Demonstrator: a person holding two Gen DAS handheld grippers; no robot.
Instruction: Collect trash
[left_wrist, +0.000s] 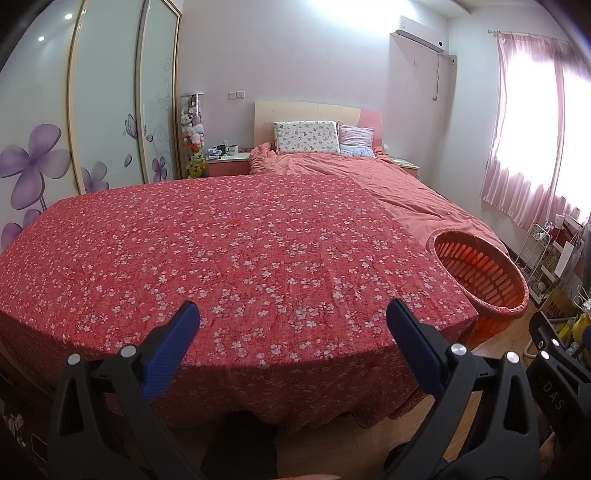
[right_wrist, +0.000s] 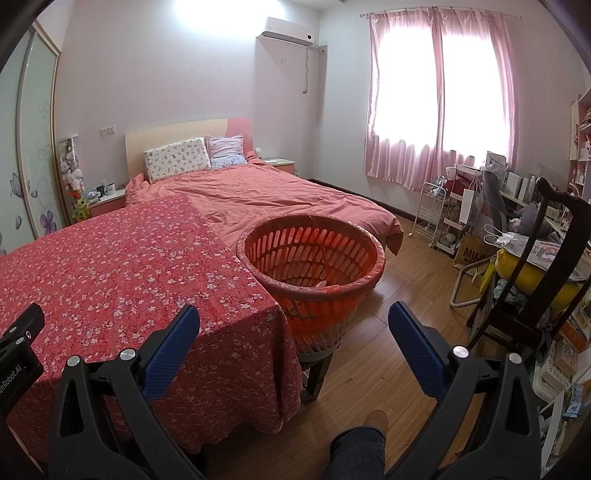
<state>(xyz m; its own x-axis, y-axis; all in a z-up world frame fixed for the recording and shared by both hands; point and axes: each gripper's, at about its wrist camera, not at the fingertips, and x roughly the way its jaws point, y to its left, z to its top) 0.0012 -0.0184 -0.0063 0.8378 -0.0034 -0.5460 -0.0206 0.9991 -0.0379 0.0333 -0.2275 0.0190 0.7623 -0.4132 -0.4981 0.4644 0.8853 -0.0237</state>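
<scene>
Trash seems mostly gone from the floral cloth (left_wrist: 229, 251), which I see bare from edge to edge, so I judge the collecting done or nearly so. The orange basket (right_wrist: 310, 258) stands at the cloth's right corner, touching its hanging edge, with something pale inside, too small to name. My left gripper (left_wrist: 291, 332) and right gripper (right_wrist: 293, 334) both hang spread, holding nothing. There is open wood floor (right_wrist: 406, 280) right of the basket; a dark chair (right_wrist: 546, 258) and clutter crowd the far right.
</scene>
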